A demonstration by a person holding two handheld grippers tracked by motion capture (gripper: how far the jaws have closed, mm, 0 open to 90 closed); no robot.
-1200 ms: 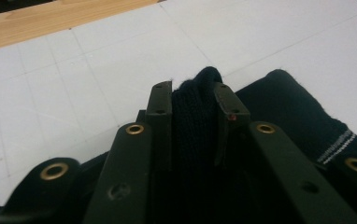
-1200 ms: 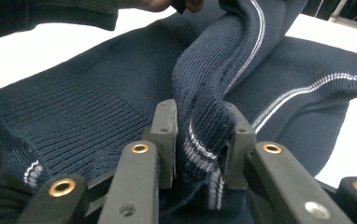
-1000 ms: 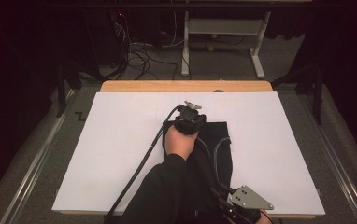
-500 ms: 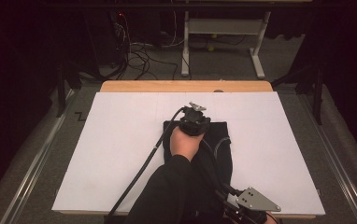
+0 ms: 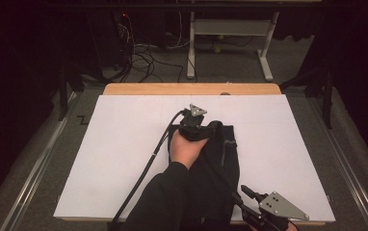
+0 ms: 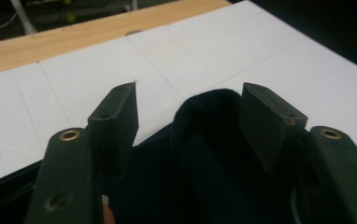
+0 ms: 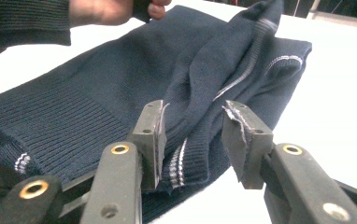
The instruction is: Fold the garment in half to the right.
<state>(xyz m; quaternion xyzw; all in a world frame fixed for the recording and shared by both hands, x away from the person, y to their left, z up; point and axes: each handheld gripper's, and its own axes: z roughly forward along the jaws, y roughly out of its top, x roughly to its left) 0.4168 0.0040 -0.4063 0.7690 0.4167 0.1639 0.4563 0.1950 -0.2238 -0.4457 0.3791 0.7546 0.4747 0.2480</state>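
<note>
White table (image 5: 124, 159), folded navy sweater (image 5: 220, 159), left tongs (image 5: 197, 126) opening

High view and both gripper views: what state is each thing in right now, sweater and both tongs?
Navy sweater: folded, lying on the white table cover, one sleeve bunched on top.
Left tongs: jaws apart, just been opening, a fold of sweater between them, pads not pressing it.
Right tongs: jaws apart, just been opening, the striped sleeve cuff between them, unclamped.

On the white table (image 5: 124, 159) lies one dark blue sweater (image 5: 218, 163). Two grippers are there: one (image 5: 197, 120) at its far end, one (image 5: 264, 209) at its near end.
</note>
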